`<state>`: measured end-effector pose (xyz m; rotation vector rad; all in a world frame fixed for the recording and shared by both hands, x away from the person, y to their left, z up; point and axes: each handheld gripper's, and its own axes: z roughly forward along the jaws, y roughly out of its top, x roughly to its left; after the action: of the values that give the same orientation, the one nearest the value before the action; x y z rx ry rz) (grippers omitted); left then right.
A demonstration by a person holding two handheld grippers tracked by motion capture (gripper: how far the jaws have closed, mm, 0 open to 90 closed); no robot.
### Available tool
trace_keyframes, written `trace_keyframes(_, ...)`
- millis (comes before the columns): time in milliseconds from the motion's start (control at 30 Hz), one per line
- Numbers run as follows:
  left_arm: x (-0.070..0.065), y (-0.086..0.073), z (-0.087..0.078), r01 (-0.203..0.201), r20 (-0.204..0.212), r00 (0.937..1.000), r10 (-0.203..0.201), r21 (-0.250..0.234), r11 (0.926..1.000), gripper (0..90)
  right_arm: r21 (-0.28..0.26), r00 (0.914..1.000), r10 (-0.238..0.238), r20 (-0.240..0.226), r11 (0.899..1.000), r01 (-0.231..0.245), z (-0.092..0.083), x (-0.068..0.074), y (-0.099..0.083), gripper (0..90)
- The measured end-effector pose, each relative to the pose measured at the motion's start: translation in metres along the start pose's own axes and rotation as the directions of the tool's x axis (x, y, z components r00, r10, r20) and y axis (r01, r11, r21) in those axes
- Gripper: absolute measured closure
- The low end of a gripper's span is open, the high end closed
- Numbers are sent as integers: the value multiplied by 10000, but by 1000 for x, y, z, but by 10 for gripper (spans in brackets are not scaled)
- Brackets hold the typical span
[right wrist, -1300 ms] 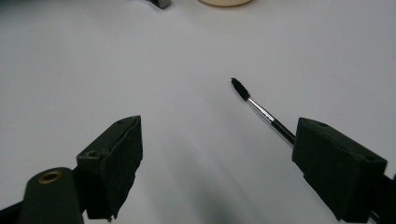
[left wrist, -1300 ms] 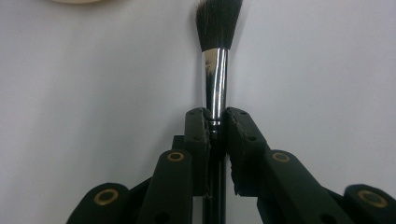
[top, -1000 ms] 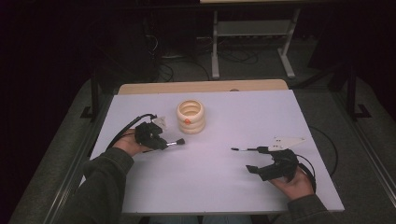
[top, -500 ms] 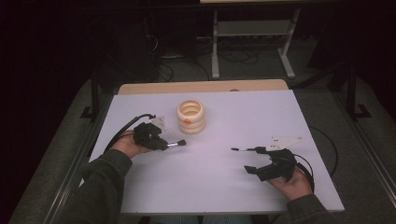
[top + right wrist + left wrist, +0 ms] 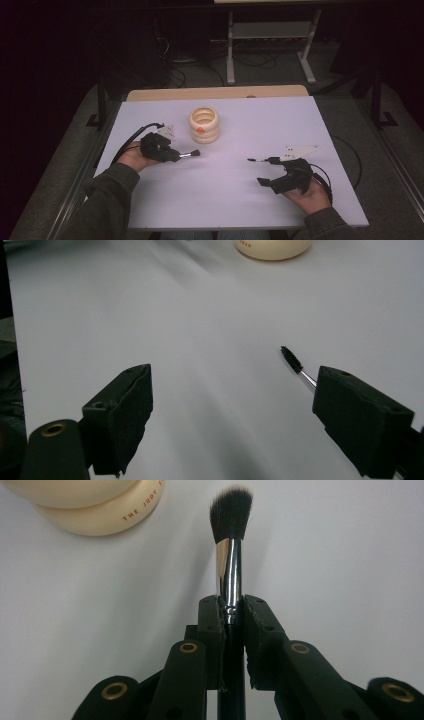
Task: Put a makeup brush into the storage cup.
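Brush (image 5: 229, 545) sits pinched by its handle in the left gripper (image 5: 172, 155), bristles aimed toward the cream holder (image 5: 204, 124), likely for dropping in, while the right gripper (image 5: 270, 172) gapes beside a small wand (image 5: 296, 363).

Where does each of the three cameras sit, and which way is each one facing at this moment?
High view: above the person's side, looking forward and down on the white table; both forearms, left gripper and right gripper show.
Left gripper view: rides the left gripper, looking along jaws shut on a makeup brush, table beyond.
Right gripper view: rides the right gripper, looking between open jaws across the table; a thin spoolie brush lies by one jaw.
Shared: the cream ring-shaped holder appears in all three.
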<state>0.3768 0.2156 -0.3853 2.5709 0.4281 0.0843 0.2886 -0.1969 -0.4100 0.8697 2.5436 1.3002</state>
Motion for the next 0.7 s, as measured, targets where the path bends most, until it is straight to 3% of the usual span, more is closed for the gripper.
trace_keyframes(233, -12, -4, -7, -20, -35, 10000, 18, -578, 9983, 790, -158, 9996, -121, -245, 9998, 117, 3, 4, 9, 153)
trace_keyframes(267, -13, -4, -9, -236, -88, 9997, 231, -606, 9979, 790, -157, 9995, -115, -288, 9998, 110, 3, 5, 11, 153)
trace_keyframes(367, -19, -5, -13, -179, -82, 9998, 172, -923, 9956, 790, -277, 9985, -203, -518, 9994, 189, 6, 8, 18, 157)
trace_keyframes(700, -40, 1, -26, -754, -52, 9971, 756, -1623, 9839, 790, -495, 9905, -715, -1178, 9966, 661, 15, 23, 45, 160)
